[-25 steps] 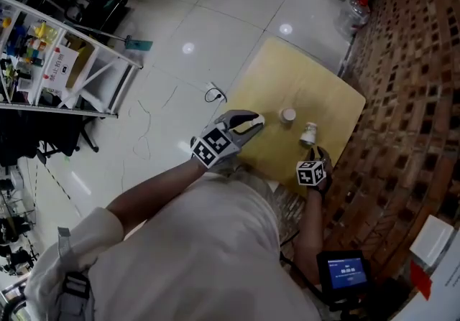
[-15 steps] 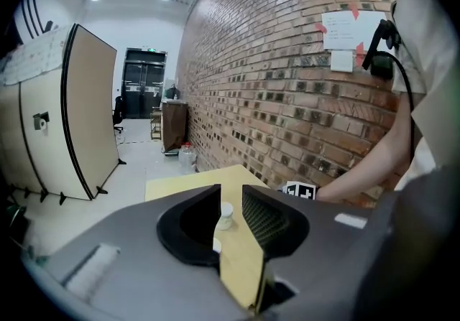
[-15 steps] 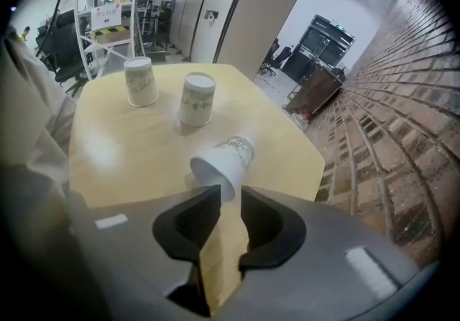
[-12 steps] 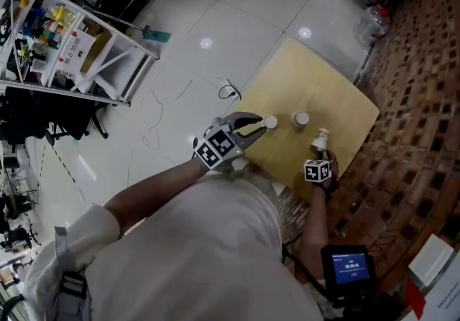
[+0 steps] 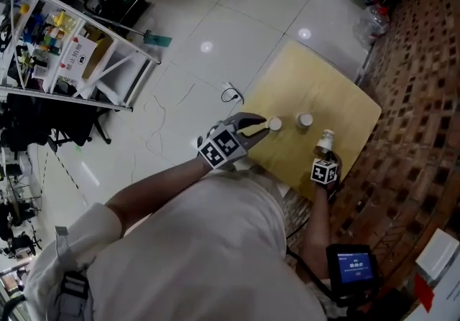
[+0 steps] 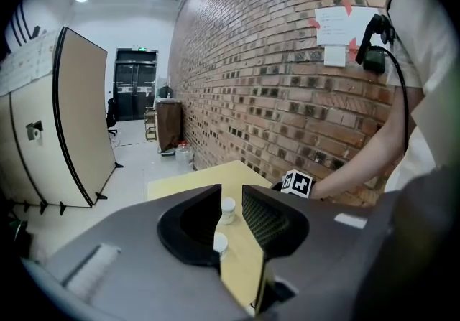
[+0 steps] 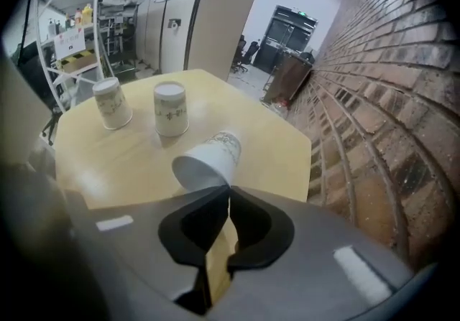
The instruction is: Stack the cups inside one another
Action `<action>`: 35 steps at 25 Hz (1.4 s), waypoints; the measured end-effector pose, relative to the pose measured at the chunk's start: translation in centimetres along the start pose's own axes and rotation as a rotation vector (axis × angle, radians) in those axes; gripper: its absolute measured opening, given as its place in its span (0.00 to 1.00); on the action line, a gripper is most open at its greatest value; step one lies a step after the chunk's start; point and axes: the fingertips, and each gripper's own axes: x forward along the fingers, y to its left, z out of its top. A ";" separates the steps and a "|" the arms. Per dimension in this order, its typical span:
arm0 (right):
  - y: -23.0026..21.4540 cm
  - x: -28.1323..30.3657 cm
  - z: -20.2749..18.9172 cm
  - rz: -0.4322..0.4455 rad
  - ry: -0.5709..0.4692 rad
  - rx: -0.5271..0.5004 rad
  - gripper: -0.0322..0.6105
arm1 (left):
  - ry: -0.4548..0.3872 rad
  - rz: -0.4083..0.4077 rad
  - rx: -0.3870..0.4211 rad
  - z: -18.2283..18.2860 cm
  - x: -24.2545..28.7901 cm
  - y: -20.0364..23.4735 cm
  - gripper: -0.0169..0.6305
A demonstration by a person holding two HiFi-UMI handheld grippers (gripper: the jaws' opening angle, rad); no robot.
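The square wooden table (image 5: 338, 97) is pale yellow, and each white paper cup (image 7: 171, 108) wears a faint grey-green patterned band (motif too small to tell). The dark grey left gripper (image 5: 260, 126) and right gripper (image 5: 327, 154) bear black-and-white marker cubes; the brick wall (image 5: 424, 61) at the frame's right is red-brown.

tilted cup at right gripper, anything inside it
The tilted cup opens toward the right gripper, whose jaws have just closed on its rim. Only white inner wall shows, nothing in it; the gripper covers the nearest edge.

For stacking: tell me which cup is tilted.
The cup pinched at its rim by the right gripper; the other two cups stand on end.
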 end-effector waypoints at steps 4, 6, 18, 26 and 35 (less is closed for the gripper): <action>-0.3 -1.6 -0.1 0.003 -0.012 0.098 0.07 | -0.002 -0.038 0.000 0.2 0.7 -0.8 0.18; -0.2 -2.3 -0.1 0.009 -0.016 0.139 0.07 | 0.002 -0.060 0.002 0.2 1.3 -1.3 0.18; -0.7 -9.0 1.3 0.081 -0.058 0.379 0.07 | 0.059 -0.217 0.053 -0.2 6.3 -5.9 0.18; -0.6 -12.7 2.2 0.203 -0.045 0.595 0.07 | 0.130 -0.286 0.151 -1.0 10.0 -8.0 0.23; 1.0 -14.7 2.0 0.369 -0.011 0.695 0.07 | 0.206 -0.361 0.176 -3.9 14.0 -9.5 0.27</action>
